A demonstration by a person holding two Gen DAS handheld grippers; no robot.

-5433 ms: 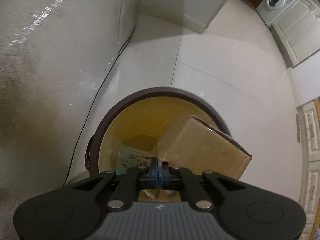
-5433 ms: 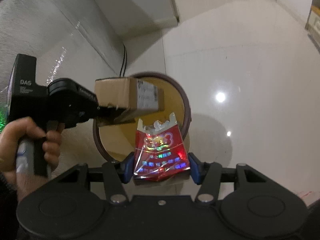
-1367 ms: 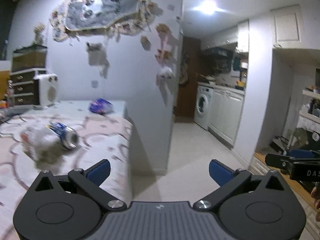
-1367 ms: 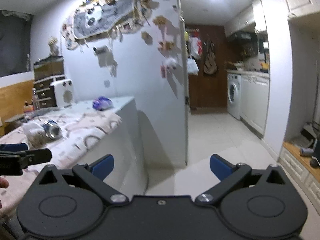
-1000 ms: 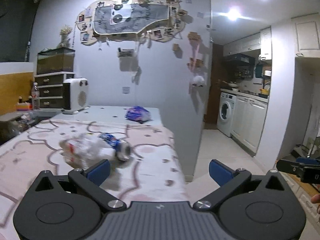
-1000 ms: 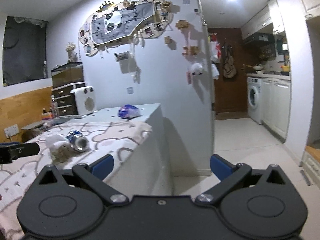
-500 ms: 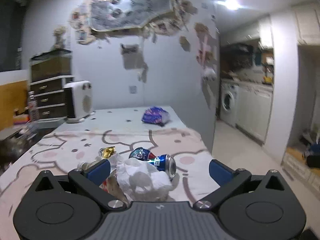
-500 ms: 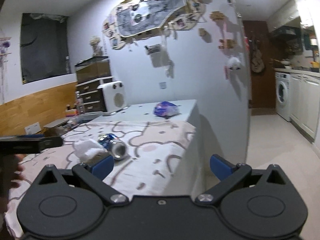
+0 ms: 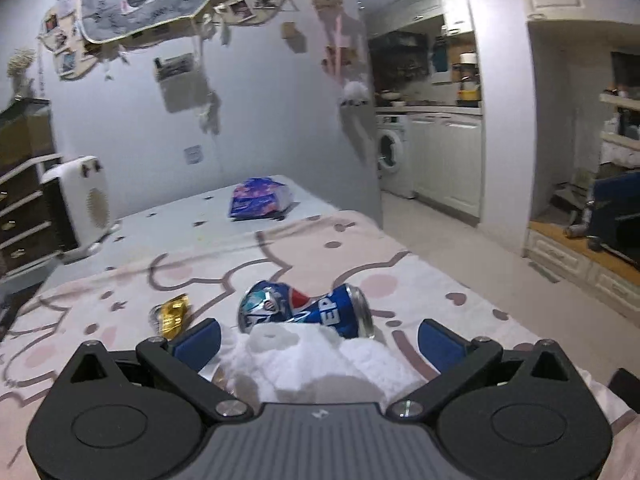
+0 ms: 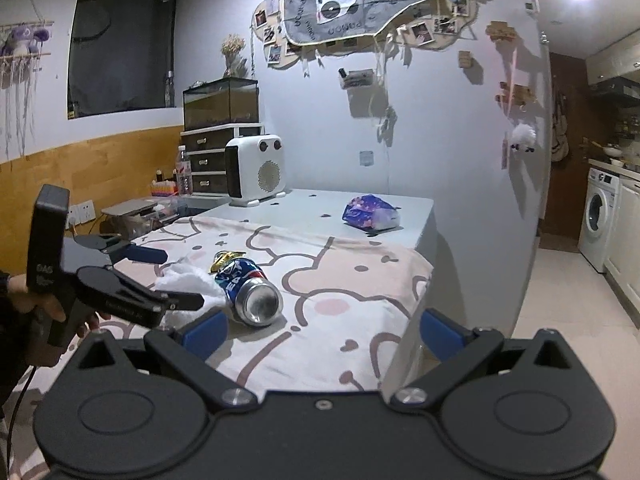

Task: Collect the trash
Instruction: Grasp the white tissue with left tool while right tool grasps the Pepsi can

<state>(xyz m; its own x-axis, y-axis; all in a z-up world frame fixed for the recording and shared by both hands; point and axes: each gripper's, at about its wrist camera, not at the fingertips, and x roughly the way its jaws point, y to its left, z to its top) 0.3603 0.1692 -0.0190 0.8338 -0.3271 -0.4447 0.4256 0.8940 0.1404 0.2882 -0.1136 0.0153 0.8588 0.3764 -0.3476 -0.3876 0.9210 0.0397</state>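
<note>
On a table (image 9: 420, 280) under a pink patterned cloth lie a crumpled white tissue (image 9: 320, 356), a dented blue Pepsi can (image 9: 308, 312) on its side, and a small gold wrapper (image 9: 172, 314). A purple snack bag (image 9: 258, 200) rests farther back. My left gripper (image 9: 320, 344) is open and the tissue sits between its fingers, with the can just beyond. In the right wrist view, the left gripper (image 10: 184, 278) straddles the tissue (image 10: 188, 280) next to the can (image 10: 248, 290). My right gripper (image 10: 322, 334) is open and empty, near the table's corner.
A white fan heater (image 10: 254, 170) stands at the back of the table beside dark drawers (image 10: 208, 160). The table's right edge drops to a pale tiled floor (image 10: 560, 300). A washing machine (image 10: 598, 220) and white cabinets line the far kitchen wall. A hand (image 10: 36, 304) holds the left gripper.
Earlier both grippers held a cardboard box and a red packet over a bin. They have since opened, swung up to the table, and the left gripper has closed in around the tissue.
</note>
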